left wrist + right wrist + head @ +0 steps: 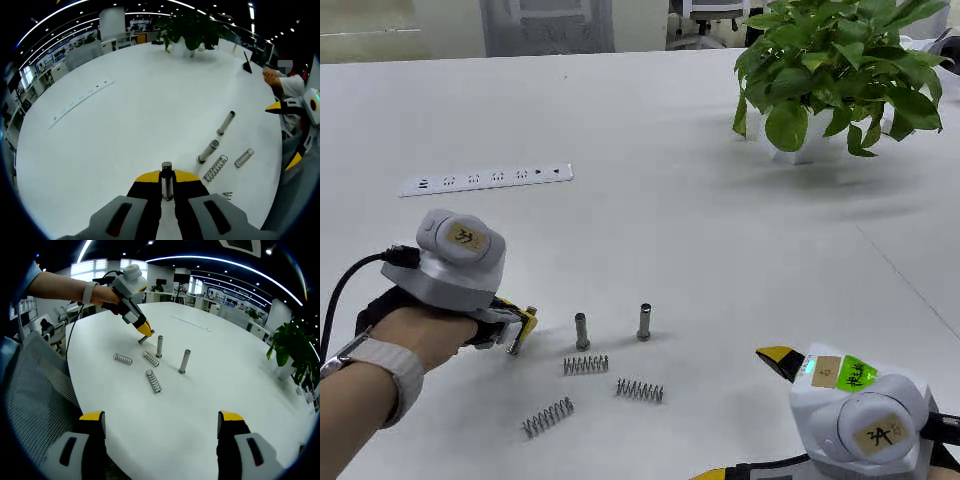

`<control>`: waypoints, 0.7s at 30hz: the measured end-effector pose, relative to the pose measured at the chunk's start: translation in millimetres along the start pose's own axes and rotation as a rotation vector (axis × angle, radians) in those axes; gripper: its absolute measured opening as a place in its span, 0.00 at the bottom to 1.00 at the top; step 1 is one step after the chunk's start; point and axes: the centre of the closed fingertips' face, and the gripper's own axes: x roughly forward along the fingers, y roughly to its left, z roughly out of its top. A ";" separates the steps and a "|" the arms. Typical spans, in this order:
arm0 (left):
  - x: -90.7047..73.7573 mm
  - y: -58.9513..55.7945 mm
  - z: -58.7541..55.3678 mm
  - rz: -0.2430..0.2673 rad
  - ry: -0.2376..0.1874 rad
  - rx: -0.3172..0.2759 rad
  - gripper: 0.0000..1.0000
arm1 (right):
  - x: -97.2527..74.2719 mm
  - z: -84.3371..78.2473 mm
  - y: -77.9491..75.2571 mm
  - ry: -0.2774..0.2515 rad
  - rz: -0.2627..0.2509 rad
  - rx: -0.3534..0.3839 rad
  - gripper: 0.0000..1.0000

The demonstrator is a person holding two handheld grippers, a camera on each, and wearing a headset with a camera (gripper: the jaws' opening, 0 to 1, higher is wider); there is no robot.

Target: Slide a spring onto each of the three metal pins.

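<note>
Left gripper (166, 181) jaws clamp one pin (166, 170); nearest spring (216, 168) lies apart.

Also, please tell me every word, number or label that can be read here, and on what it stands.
Nothing reads with certainty.
Left sticker, on the left gripper: handwritten marks, too blurred.
Right sticker, on the right gripper: handwritten marks, too blurred.
Green label, on the right gripper: dark marks, too small.
Power strip: small symbols, unreadable.
</note>
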 end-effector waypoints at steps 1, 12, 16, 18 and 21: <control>-1.4 -0.1 -0.8 0.001 -0.003 -0.002 0.07 | -0.1 0.4 0.4 0.000 0.000 -0.001 0.94; -20.6 -2.4 -9.0 0.019 -0.056 -0.023 0.07 | 0.9 -0.9 2.3 0.005 0.008 -0.006 0.94; -22.0 -0.4 -12.1 0.025 -0.066 -0.030 0.07 | 1.4 -1.6 2.6 0.007 0.010 -0.006 0.94; -22.5 0.9 -13.0 0.024 -0.067 -0.034 0.07 | 1.6 -2.0 2.8 0.008 0.012 -0.007 0.94; -23.6 2.5 -15.6 0.030 -0.073 -0.040 0.07 | 1.9 -2.3 3.1 0.009 0.012 -0.011 0.94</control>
